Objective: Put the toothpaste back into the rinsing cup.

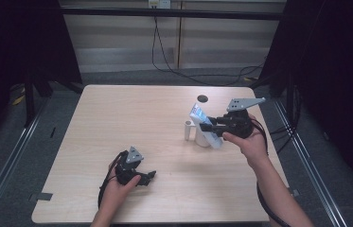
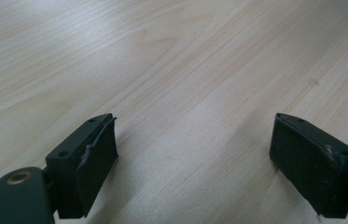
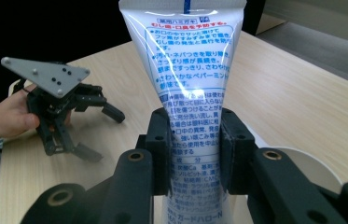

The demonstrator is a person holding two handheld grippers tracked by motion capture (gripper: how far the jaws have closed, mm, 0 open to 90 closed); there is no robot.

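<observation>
High view: we find the right gripper (image 1: pixel 208 127) held sideways over the far right part of the table (image 1: pixel 117 123), its jaws pinching a white tube (image 1: pixel 198 115). The tube's upper end tilts away from the gripper, and its lower end appears to sit in a white cup (image 1: pixel 204 140) directly below the jaws. A small white cylinder (image 1: pixel 188 130) stands just beyond the cup. We judge that any sideways pull could tip the cup or knock the cylinder. The right hand (image 1: pixel 247 139) grips from behind, wrist bent inward. The left gripper (image 1: pixel 148 176) rests low near the person, well apart.

Left gripper view: its jaws stand wide apart with bare wood between them; nothing is held.

Right gripper view: the jaws press the tube (image 3: pixel 190 93) at mid-body, which narrows between them. We judge the soft wall may buckle or slide if squeezed harder. The cup rim (image 3: pixel 311 163) shows just right of the jaws. The left gripper (image 3: pixel 94 130) sits farther off to the left.
</observation>
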